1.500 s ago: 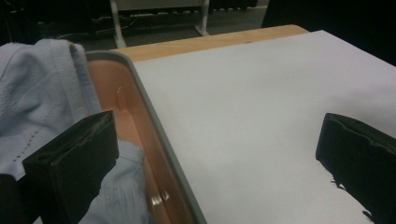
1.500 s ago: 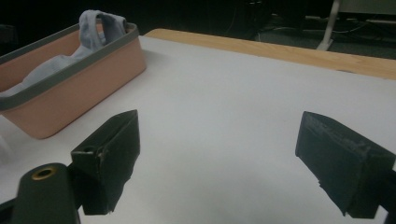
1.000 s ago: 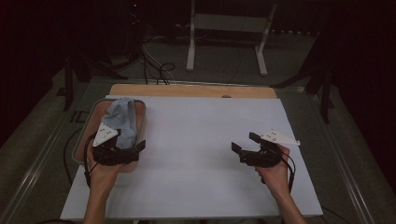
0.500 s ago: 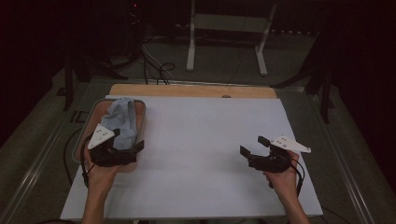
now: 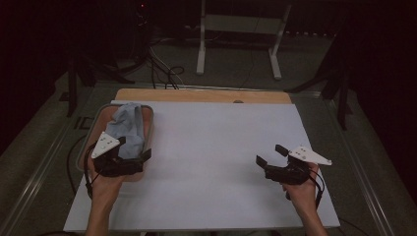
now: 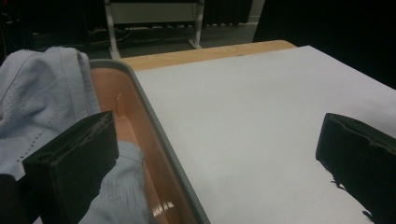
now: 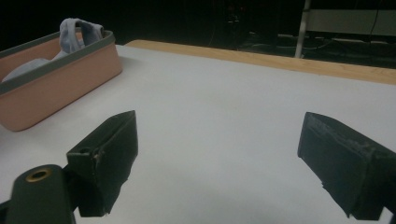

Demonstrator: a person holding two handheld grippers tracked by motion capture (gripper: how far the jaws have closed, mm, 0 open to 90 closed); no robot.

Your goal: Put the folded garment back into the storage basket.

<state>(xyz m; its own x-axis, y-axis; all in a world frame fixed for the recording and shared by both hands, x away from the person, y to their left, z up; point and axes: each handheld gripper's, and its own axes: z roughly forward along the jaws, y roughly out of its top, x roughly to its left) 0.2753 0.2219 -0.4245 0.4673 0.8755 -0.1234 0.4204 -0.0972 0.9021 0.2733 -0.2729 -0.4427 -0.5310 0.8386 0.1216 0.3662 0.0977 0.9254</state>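
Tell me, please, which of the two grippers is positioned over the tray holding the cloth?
The left gripper: it straddles the tray's right rim, one jaw above the pale blue cloth. The right gripper sits open over bare white tabletop.

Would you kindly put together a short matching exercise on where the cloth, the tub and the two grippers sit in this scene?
Things:
1. light blue cloth
2. pink tub
3. left gripper
4. right gripper

Places or states:
A. open over bare white table, near its right edge
B. bunched inside the tub
C. stands at the table's left edge
D. open, one jaw over the cloth, the other over the table

Pairs: 1-B, 2-C, 3-D, 4-A
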